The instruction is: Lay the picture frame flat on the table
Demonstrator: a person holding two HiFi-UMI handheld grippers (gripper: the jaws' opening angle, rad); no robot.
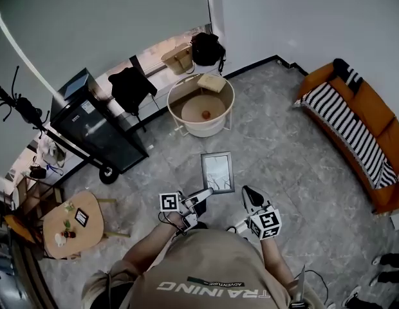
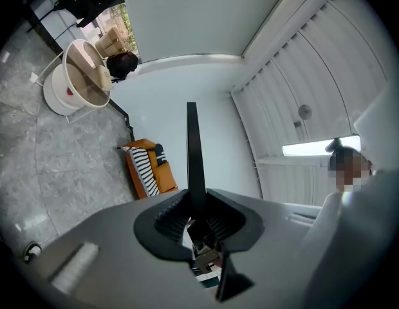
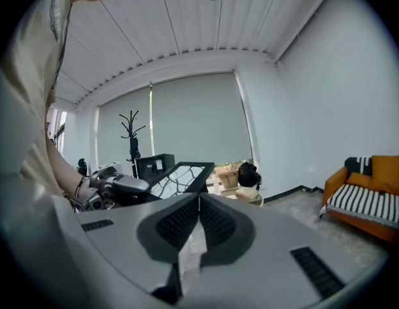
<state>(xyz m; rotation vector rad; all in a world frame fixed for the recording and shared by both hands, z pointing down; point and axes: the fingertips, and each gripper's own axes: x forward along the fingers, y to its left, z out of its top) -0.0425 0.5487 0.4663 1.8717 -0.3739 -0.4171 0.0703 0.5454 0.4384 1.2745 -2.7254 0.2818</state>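
Our left gripper [image 1: 204, 196] clamps just the near edge of the black rectangular picture frame [image 1: 217, 171]; it may pivot loose, our right gripper [image 1: 250, 197] closed, empty.

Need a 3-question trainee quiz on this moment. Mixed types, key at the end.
1. True or false: the picture frame is up in the air, clear of the round white table.
2. Fill in: the frame is clamped in the ___ gripper.
3. The jaws of the right gripper are: A) together with nothing between them; B) closed on the frame; C) wide open.

Key: 1 true. 2 left; the left gripper grips the frame by its edge. 3 A.
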